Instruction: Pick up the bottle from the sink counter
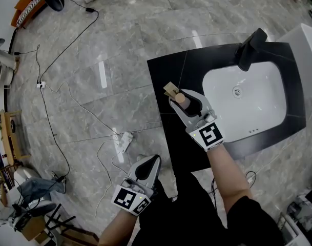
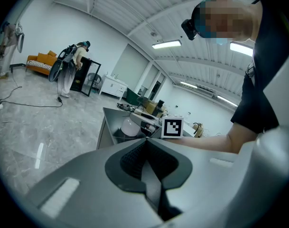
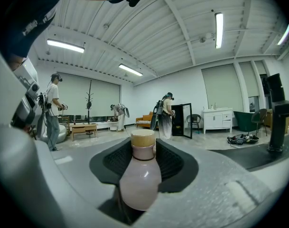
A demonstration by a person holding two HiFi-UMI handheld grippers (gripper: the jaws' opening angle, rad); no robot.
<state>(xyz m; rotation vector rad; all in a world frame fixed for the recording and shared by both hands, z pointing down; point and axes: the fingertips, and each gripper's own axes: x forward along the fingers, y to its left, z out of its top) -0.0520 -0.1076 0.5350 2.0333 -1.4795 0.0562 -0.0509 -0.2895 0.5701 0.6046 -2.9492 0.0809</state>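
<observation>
A small pale pink bottle (image 3: pixel 140 177) with a tan cap stands upright between the jaws of my right gripper (image 3: pixel 144 146). The dark pads (image 3: pixel 175 163) flank it on both sides with narrow dark gaps showing. In the head view the bottle (image 1: pixel 182 99) and my right gripper (image 1: pixel 179 96) are over the left part of the black sink counter (image 1: pixel 166 76). My left gripper (image 1: pixel 154 159) hangs low over the floor, away from the counter, jaws closed together and empty; its tips (image 2: pixel 145 140) meet in the left gripper view.
A white basin (image 1: pixel 268 117) with a black faucet (image 1: pixel 250 47) is set in the counter. A small tan block (image 1: pixel 170 89) lies just beyond the bottle. Cables and a power strip (image 1: pixel 125 140) cross the grey floor. Several people stand far off (image 3: pixel 165 113).
</observation>
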